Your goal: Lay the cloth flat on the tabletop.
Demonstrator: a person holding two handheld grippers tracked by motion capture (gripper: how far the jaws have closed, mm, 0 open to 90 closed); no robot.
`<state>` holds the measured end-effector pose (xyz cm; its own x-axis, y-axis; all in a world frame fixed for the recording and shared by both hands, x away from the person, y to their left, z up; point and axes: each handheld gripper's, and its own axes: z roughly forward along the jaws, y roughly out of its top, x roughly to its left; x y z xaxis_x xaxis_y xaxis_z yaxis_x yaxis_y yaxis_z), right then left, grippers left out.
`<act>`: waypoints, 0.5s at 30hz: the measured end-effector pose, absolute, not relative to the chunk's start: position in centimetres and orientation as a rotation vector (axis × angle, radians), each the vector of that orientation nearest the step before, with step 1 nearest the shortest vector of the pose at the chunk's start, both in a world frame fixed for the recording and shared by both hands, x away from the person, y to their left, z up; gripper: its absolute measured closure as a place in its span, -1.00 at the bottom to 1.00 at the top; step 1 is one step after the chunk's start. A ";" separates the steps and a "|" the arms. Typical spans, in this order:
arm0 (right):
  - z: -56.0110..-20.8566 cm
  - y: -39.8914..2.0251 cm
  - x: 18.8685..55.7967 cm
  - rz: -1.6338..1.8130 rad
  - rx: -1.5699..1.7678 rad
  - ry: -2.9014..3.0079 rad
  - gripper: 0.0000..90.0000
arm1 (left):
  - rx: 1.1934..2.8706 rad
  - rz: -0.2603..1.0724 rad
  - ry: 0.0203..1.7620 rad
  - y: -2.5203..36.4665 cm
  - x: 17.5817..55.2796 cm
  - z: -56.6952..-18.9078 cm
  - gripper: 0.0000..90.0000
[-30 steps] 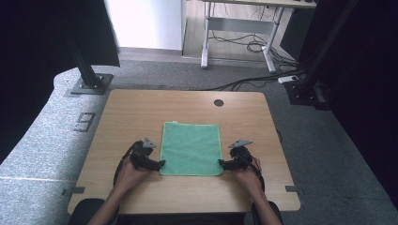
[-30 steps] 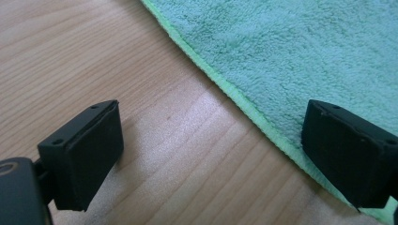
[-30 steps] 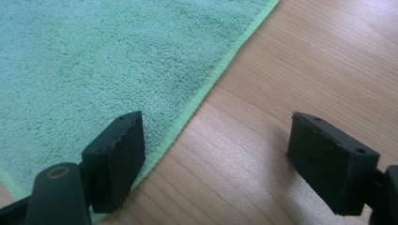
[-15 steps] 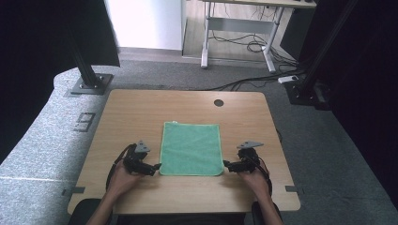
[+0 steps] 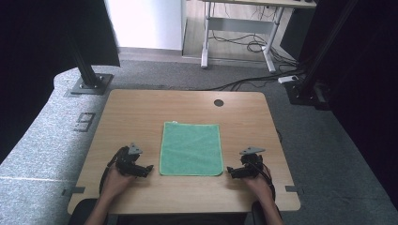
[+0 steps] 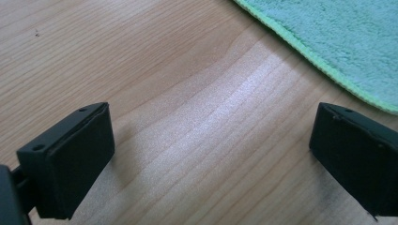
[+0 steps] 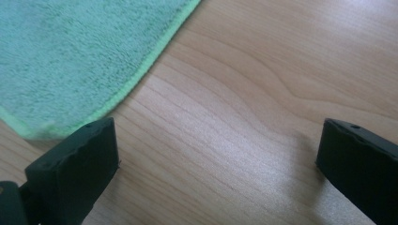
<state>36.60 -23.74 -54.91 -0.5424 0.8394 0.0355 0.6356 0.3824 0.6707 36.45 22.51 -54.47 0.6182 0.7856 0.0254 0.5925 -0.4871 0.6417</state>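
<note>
Bare tabletop lies open on the left, right and far side of the flat green towel; only a small dark hole marks the far part.

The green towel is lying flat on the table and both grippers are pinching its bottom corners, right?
Not quite. The green towel does lie flat on the table, but neither gripper pinches it. The left gripper and right gripper have just been opening, with bare wood between their jaws, as both gripper views show.
</note>
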 end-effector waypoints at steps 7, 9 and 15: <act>-55.3 -23.9 36.6 0.922 1.267 2.320 -1.00 | 2.224 0.391 1.073 22.5 36.7 -54.8 -1.00; -55.4 -24.0 36.7 0.934 1.264 2.310 -1.00 | 2.219 0.390 1.067 22.6 36.7 -54.9 -1.00; -55.6 -23.9 36.7 0.955 1.267 2.276 -1.00 | 2.219 0.389 1.066 22.5 36.8 -54.9 -1.00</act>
